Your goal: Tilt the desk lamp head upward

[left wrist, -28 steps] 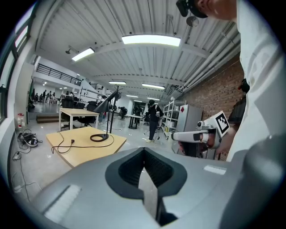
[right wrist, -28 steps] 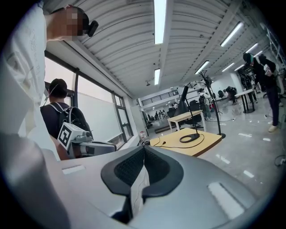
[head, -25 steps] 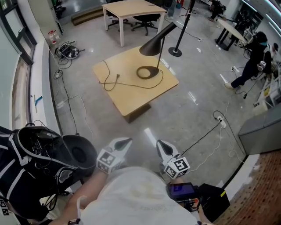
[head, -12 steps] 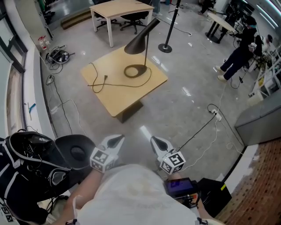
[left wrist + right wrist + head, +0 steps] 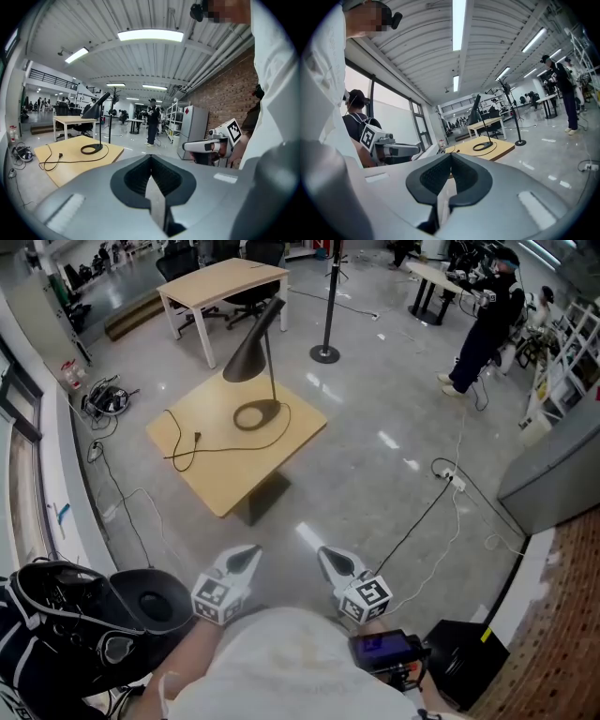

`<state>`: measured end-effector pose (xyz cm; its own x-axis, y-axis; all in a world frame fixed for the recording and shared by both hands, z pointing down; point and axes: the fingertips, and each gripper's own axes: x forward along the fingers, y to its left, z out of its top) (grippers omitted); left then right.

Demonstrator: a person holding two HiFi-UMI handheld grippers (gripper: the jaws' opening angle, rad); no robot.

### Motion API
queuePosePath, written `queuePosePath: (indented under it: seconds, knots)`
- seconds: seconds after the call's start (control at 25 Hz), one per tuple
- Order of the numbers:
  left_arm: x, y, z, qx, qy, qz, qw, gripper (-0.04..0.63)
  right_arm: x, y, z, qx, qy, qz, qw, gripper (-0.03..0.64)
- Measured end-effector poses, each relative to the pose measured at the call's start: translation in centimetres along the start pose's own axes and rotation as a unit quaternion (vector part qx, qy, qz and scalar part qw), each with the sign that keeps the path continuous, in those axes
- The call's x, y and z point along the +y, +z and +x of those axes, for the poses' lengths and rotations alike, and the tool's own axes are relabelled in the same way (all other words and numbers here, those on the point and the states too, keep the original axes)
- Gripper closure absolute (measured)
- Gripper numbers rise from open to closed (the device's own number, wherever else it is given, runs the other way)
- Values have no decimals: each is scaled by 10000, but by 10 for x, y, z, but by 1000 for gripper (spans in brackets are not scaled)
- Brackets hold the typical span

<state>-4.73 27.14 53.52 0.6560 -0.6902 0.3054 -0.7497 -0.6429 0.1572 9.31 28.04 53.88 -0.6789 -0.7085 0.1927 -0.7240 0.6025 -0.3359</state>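
A black desk lamp stands on a low wooden table (image 5: 216, 474). Its cone head (image 5: 246, 357) tilts down from a thin stem, and its ring base (image 5: 257, 414) lies flat with a black cord trailing left. The lamp also shows in the left gripper view (image 5: 94, 108) and in the right gripper view (image 5: 476, 108). My left gripper (image 5: 249, 555) and right gripper (image 5: 328, 559) are held close to my body, well short of the table. Both are shut with nothing between their jaws.
A taller desk (image 5: 220, 282) with office chairs stands behind the low table. A black floor stand (image 5: 325, 354) is to its right. Cables (image 5: 441, 493) cross the floor on the right. A person (image 5: 483, 315) stands at the back right. A black backpack (image 5: 66, 606) lies at my left.
The low table and lamp have shifted left and downward in the head view. Both grippers stay shut, side by side in front of me.
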Motion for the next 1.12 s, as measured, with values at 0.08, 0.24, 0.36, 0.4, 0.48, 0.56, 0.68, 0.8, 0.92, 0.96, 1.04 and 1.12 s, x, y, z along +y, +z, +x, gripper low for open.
queuePosePath:
  seconds: [0.08,0.24,0.36,0.4,0.48,0.56,0.68,0.8,0.92,0.96,1.04,1.12]
  knots:
    - [-8,6,9,-16,-12,118,9999,594,-10,-1,-5,-18,-9,20,10000,604]
    - [-21,16,15,-32,60,189,9998,594,-20,-2,-13,60,29,78,9999,604]
    - [-22,12,13,23,199,123,9997,594,-19,-1,-21,109,114,80,9998,604]
    - [-20,12,13,17,249,115,9996,594,-21,1,-20,97,144,54,9998,604]
    - [-16,16,14,-34,338,114,9994,594,-27,5,-17,67,182,12,9998,604]
    - [-11,22,13,-86,422,106,9990,594,-32,8,-11,49,206,23,9998,604]
    - [0,25,6,-105,558,19,9984,594,-33,9,1,78,265,40,9996,604]
    - [11,21,5,-104,628,-34,9980,594,-37,13,15,112,329,-19,9994,604]
    - [26,14,11,-54,671,-177,9976,594,-39,16,29,168,364,-64,9992,604]
    - [30,12,16,-56,658,-223,9976,594,-41,16,32,203,355,-74,9991,604]
    - [38,14,29,-101,596,-261,9978,594,-48,15,38,274,304,-84,9991,604]
    - [46,21,44,-169,516,-241,9982,594,-57,17,48,318,259,-104,9991,604]
